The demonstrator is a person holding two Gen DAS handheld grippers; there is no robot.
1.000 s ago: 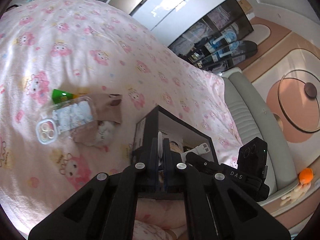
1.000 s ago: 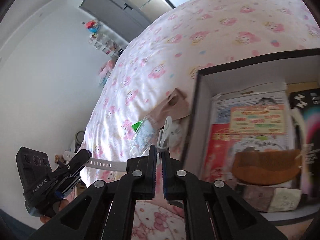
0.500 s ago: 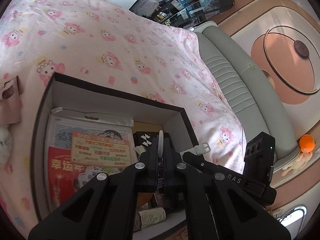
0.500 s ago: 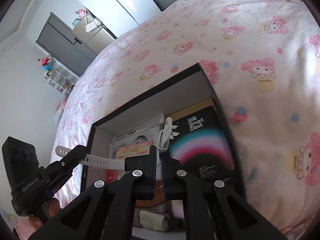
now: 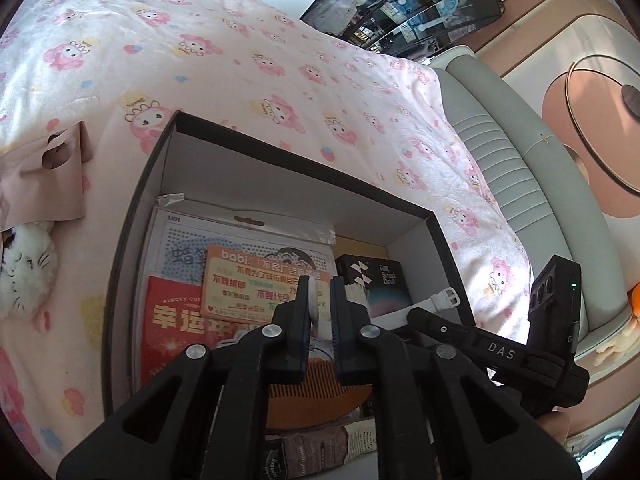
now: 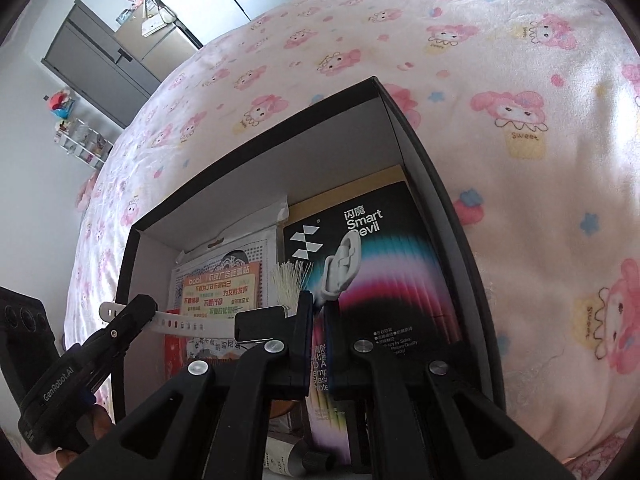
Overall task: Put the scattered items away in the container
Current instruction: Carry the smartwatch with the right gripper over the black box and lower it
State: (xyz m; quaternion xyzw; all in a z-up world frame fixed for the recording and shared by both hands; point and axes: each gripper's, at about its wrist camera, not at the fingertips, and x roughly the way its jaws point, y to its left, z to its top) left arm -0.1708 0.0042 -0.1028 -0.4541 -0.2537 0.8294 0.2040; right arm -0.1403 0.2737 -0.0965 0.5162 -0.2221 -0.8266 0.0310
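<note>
Over the open black cardboard box on the pink cartoon-print bedspread, both grippers carry a white rubber watch strap with a dark watch body at its middle. The right gripper is clenched on the strap's buckle end, which sticks up above its tips, while the left gripper has just been opening, its jaws now slightly parted with the holed end between them, seemingly no longer pressed. The strap hangs above the box's contents, a black "Smart Devil" carton and a brown wooden comb; left of the box lies a beige paper pouch.
</note>
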